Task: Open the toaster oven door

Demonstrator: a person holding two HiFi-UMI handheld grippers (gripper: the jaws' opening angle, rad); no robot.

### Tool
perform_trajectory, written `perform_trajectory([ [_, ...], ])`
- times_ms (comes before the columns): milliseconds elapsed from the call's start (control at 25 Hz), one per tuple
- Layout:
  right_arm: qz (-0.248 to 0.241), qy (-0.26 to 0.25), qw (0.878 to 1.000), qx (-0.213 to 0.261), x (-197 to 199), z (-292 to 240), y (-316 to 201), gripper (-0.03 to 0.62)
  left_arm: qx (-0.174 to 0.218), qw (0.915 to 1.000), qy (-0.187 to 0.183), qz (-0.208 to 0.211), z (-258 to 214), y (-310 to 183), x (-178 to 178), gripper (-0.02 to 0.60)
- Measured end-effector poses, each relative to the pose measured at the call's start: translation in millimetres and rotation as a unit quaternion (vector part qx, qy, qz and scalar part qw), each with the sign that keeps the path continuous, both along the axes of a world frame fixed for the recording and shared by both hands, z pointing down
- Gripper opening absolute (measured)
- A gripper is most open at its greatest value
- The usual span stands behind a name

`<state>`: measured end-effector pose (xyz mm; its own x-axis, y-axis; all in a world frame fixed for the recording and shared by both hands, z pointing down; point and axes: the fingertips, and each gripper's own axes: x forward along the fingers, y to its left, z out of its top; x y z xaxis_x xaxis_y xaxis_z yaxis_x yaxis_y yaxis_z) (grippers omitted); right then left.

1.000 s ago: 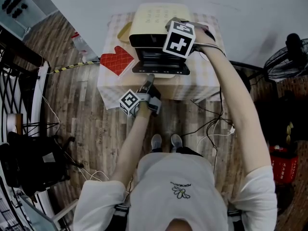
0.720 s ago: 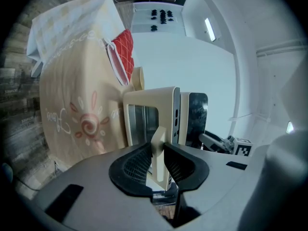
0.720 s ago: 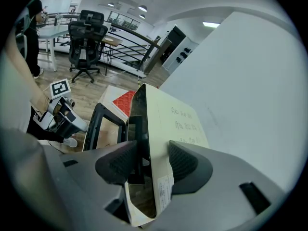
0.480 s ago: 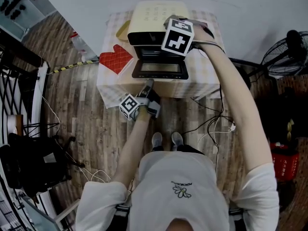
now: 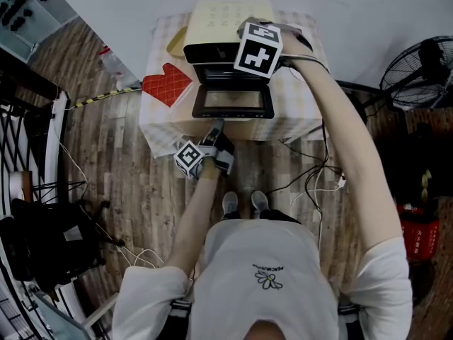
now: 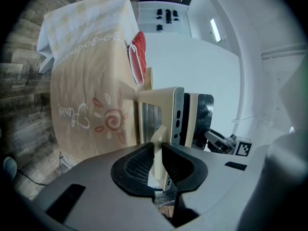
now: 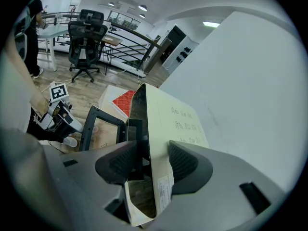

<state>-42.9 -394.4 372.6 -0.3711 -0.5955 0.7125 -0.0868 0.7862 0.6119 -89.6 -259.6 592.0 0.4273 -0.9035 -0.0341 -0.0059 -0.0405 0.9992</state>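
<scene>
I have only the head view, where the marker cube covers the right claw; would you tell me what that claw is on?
Observer: In the right gripper view, the right claw clamps the toaster oven at its upper front edge, with one pad on the dark front and one on the cream top.
Operator: Thank you. And the left claw?
Observer: The left claw has just been closing. The cream door handle stands between its pads, which seem to press on it.
Operator: Is anyone else nearby?
Observer: Yes, the right gripper view shows a person standing near an office chair.
</scene>
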Motion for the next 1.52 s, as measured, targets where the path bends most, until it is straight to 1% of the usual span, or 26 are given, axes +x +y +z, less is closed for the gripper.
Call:
perform_trajectory([
  [400,0.000,-0.002,1.000,0.000,0,2,-2,0.198,-0.036,0.9993,0.003,-0.003,27,7,-1,0.048],
  [560,-0.001,-0.005,1.000,-0.001,4,1,2,0.198,-0.040,0.9990,0.017,-0.007,32,12,4,0.041],
  [760,-0.003,-0.004,1.000,-0.002,0,0,-2,0.198,-0.059,0.9981,0.016,-0.007,46,11,0,0.029],
  [1040,-0.008,-0.006,1.000,-0.002,0,0,-2,0.198,-0.057,0.9982,0.022,0.000,56,9,0,0.024],
  [1240,-0.010,-0.002,1.000,0.001,0,-1,-1,0.198,-0.068,0.9973,0.028,0.001,64,10,1,0.019],
  [1520,-0.003,-0.004,1.000,-0.013,3,6,1,0.198,-0.084,0.9959,0.033,-0.003,75,9,1,0.016],
])
